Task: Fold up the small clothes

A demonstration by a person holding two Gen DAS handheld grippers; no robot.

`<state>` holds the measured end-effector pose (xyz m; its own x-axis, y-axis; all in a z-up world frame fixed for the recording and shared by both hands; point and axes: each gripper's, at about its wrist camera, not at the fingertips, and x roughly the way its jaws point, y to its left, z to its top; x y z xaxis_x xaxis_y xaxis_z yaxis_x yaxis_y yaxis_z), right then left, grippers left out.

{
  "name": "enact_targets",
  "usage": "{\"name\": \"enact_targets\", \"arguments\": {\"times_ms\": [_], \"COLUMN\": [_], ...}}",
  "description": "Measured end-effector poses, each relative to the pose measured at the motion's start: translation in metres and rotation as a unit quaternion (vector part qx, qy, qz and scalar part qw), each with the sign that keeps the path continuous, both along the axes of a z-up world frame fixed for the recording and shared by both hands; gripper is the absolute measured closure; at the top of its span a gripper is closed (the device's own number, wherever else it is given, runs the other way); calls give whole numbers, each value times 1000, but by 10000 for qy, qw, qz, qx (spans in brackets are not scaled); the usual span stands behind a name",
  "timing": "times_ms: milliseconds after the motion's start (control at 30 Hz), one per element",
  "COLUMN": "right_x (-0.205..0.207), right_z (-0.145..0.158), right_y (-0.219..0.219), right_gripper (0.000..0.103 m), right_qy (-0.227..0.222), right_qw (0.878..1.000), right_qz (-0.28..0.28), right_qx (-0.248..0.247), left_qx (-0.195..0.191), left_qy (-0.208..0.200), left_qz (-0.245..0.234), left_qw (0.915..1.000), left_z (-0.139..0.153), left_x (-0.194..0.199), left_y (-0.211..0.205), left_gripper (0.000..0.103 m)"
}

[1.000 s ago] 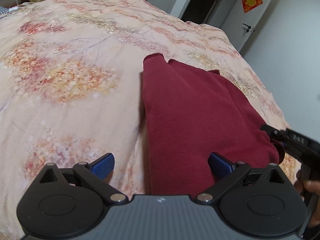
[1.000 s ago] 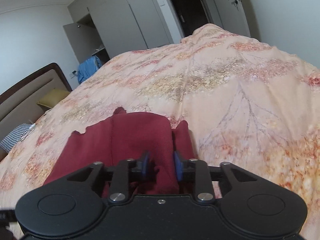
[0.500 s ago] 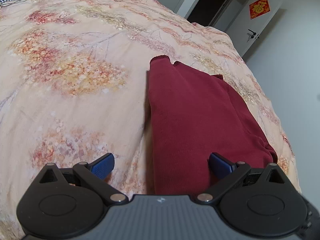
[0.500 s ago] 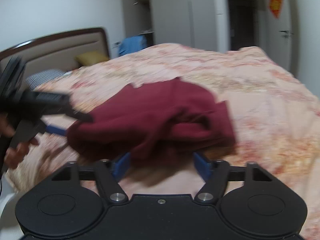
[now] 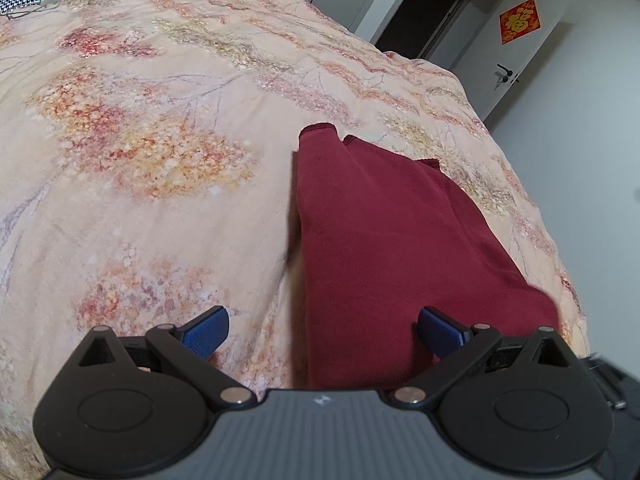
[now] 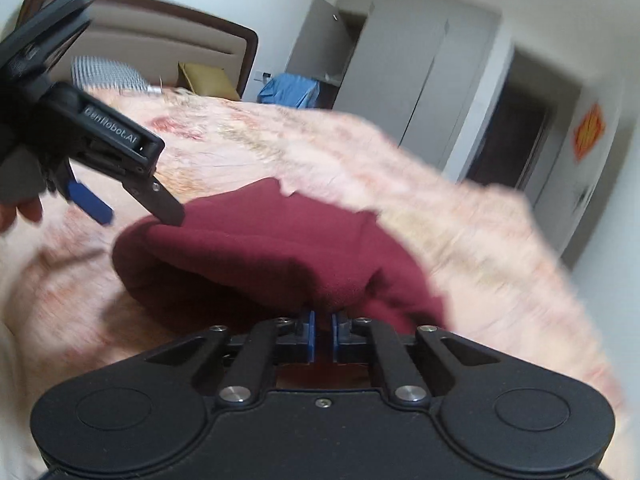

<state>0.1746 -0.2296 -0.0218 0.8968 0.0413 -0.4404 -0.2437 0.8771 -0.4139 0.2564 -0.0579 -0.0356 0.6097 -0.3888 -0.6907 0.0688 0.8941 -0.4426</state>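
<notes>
Lying near the foot edge of the floral duvet [image 5: 168, 168], a dark red knit garment [image 5: 384, 248] is seen already folded lengthwise into a long narrow strip, one cuff-like end pointing up the bed. In the right wrist view its near end [image 6: 280, 264] is bunched and lifted a little off the cover. That end is pinched by the right gripper [image 6: 323, 334]: the blue pads are drawn close together, with red cloth caught at their tips. The left gripper [image 5: 322, 334] is held wide open low over the other near corner, one blue pad above bare duvet and the other over the cloth; nothing is clamped by it, though one finger [image 6: 160, 204] is seen resting at the rolled edge.

The step in hand is judged to be the cross fold: the near end is being gathered so that it can be carried over toward the far end. For the next move, a matching pinch by the open tongs is called for, so both corners are raised level. Care is needed that the layers beneath are not dragged out of line. Beyond the bed, a headboard [image 6: 132, 36], wardrobe doors [image 6: 400, 64] and a dark doorway [image 5: 424, 4] are made out.
</notes>
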Motion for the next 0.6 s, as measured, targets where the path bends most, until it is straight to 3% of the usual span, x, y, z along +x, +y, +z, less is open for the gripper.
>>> {"name": "enact_targets", "arguments": {"times_ms": [100,267,333,433,600], "right_x": [-3,-4,-6,-8,-2], "right_z": [-11,-37,-33,-21,-1], "right_y": [1,-5,-15,-42,-88], "right_gripper": [96,95,87,62,36], "right_qy": [-41,326,387,463,393], "right_qw": [9975,9940,9961,9963,9834], "right_qz": [18,-40,-243,-718,-1407], "right_qx": [-712,-1041,-750,19,1078], "left_qx": [52,202,213,149,193], "left_qy": [148,363,363,391,365], "left_qz": [-56,-63,-38,-36,-33], "left_qw": [9999,9991,9991,9991,9991], "left_z": [-8,-22,-24,-25,-25], "left_x": [3,3,2,4,4], "left_y": [-3,-8,-6,-4,-6], "left_gripper": [0,1,1,0,0]}}
